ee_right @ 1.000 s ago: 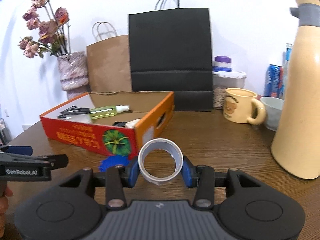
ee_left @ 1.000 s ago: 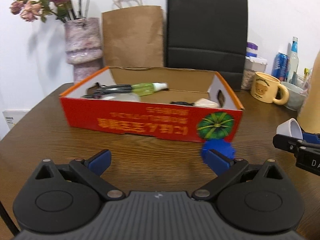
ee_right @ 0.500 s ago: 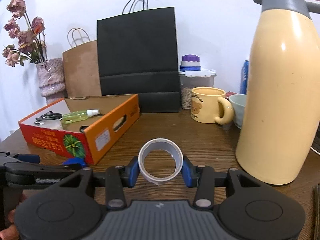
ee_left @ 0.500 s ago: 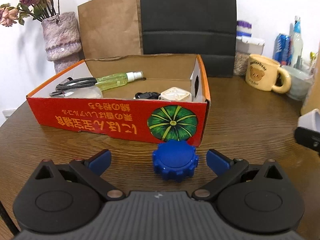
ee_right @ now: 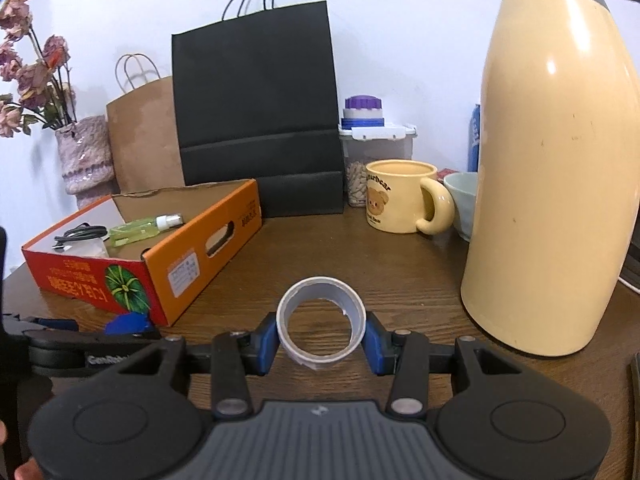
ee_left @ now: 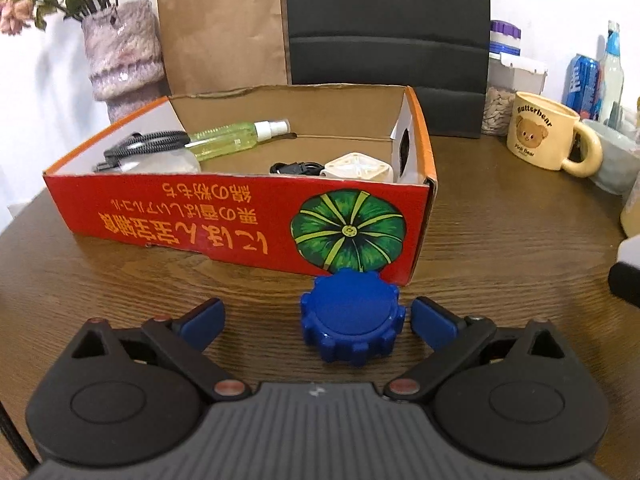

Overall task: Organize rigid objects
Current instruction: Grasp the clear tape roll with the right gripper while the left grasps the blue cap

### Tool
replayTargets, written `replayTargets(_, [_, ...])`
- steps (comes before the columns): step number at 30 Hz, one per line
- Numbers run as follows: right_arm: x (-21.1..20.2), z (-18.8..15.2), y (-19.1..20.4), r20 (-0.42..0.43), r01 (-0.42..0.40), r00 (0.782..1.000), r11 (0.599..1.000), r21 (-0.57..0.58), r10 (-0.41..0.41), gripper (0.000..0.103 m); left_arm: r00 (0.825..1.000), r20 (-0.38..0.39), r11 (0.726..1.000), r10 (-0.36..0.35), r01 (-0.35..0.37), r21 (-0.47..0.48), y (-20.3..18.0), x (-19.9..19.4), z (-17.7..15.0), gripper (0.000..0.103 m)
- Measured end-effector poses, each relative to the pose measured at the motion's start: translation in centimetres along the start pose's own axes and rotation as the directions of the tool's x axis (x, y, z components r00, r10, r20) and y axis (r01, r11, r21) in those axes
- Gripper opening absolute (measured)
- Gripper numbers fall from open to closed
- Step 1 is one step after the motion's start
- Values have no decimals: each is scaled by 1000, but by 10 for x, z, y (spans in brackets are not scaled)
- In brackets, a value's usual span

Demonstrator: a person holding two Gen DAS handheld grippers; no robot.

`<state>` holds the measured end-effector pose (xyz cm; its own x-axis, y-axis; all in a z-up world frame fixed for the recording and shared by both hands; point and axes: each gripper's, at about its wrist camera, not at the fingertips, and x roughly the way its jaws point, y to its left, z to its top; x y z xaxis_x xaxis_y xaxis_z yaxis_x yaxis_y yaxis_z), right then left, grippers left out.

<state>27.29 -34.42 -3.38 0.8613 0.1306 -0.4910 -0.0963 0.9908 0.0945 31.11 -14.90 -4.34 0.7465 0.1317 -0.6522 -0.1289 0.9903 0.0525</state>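
The box wall (ee_left: 240, 216) hides most of what's inside: the cable (ee_left: 296, 168) and white square thing (ee_left: 356, 168) only peek over it. In the right wrist view the left tool (ee_right: 72, 338) covers most of the blue cap (ee_right: 128, 323) (just a sliver shows). Flask (ee_right: 552, 168) is cropped at the top, and the can (ee_right: 474, 136) sits mostly behind it.

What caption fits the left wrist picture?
Open left gripper flanks a blue knob on the table, before the red box.

Black tongs (ee_left: 316, 322), blue pads (ee_left: 202, 320)
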Motion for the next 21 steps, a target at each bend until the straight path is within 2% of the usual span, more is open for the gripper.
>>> replayTargets(3, [2,-1,1,-6,2,1000,1000,-2,-2,42,1000,8,1000,-29,29,-5,2,-3,-1,85])
replayTargets(5, [1,-2,1,-3,0,1000,1000,-5,0,42,999,20,999,-41,41,3,0,-5,-2,73])
replayTargets(6, [1,-2,1,-2,-2,1000,1000,-6,2,42,998,25,999,-49,48,7,0,-6,-2,61])
replayTargets(7, [1,-2,1,-3,-3,1000,1000,-7,3,42,998,32,998,-55,54,11,-1,-8,-2,55])
replayTargets(12, [3,-5,3,-16,-11,1000,1000,-20,11,42,997,40,998,-65,65,10,4,-11,-3,55])
replayTargets(21, [1,-6,6,-1,-25,1000,999,-36,25,42,992,104,998,-69,70,-6,33,-38,-8,55])
